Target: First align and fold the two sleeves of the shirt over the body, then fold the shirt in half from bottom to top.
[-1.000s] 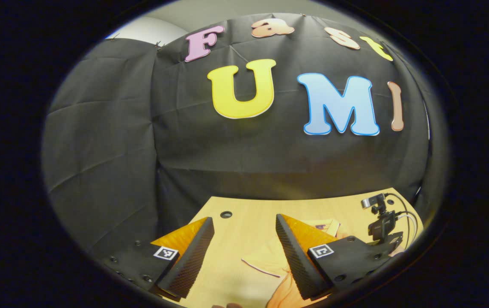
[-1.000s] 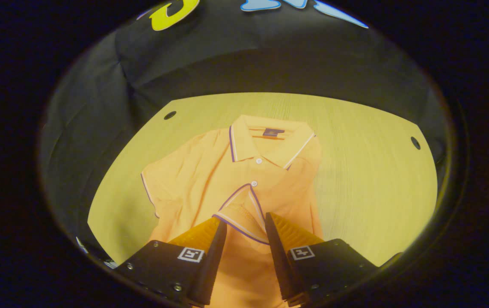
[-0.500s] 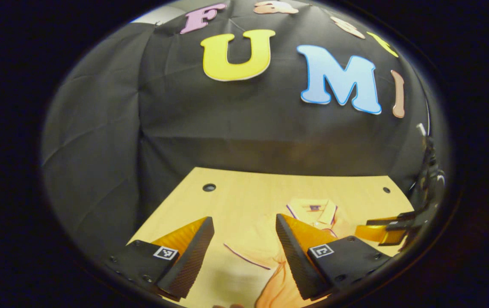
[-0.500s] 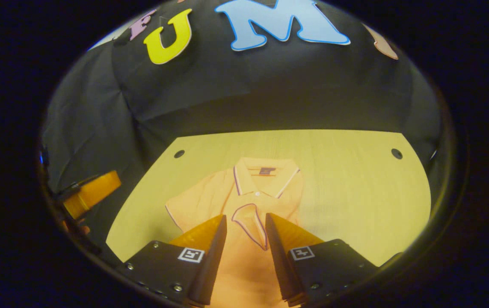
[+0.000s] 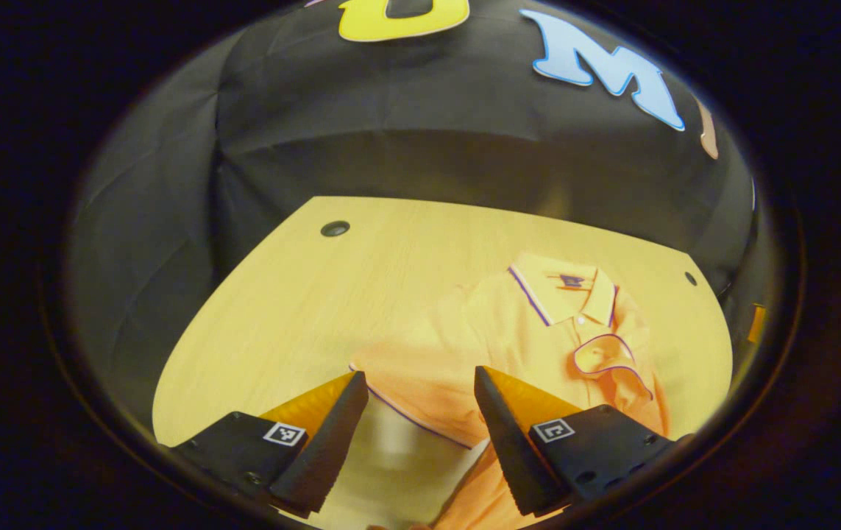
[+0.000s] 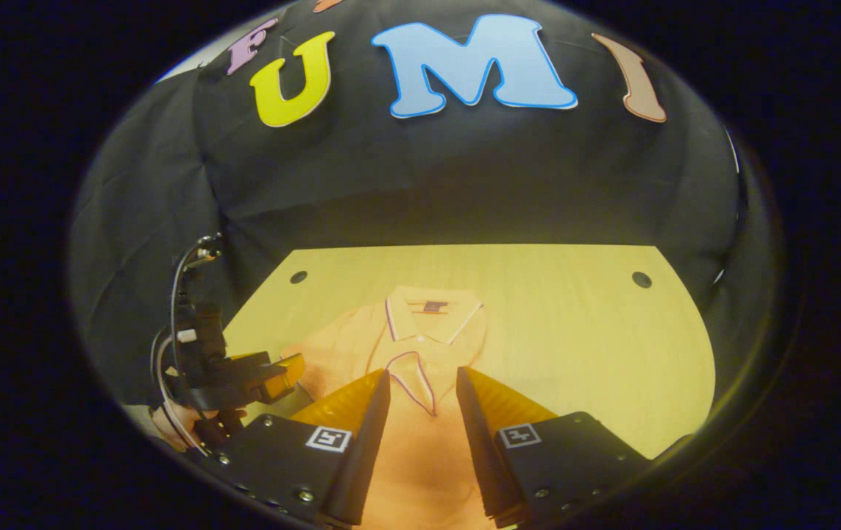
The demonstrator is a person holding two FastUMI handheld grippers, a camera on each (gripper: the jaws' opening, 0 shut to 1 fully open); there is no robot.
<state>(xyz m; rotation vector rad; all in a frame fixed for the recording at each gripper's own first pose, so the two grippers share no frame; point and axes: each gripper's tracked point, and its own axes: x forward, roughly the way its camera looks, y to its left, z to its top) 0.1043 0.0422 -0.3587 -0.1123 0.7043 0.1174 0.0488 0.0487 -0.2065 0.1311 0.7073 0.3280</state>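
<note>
An orange polo shirt [image 5: 538, 331] lies face up on the wooden table [image 5: 317, 309], collar [image 5: 567, 287] toward the far wall. One sleeve [image 5: 611, 357] is folded onto the chest. The other sleeve [image 5: 413, 383] lies spread out flat. My left gripper [image 5: 420, 377] hovers open over that sleeve's trimmed edge, holding nothing. In the right gripper view, my right gripper [image 6: 421, 374] stands open above the shirt [image 6: 420, 442], its fingers on either side of the folded sleeve [image 6: 409, 372] and not pressing it. The left gripper [image 6: 289, 368] shows at the shirt's left side, held by a hand [image 6: 174, 423].
The table has a round hole near each far corner [image 5: 335, 228] [image 5: 689, 278]. Bare wood stretches to the left of the shirt [image 5: 280, 331] and to its right [image 6: 597, 353]. Black cloth walls close in the back and sides.
The left gripper tipped down and came in over the spread sleeve. The right gripper drew back from the folded sleeve, which stays lying on the chest.
</note>
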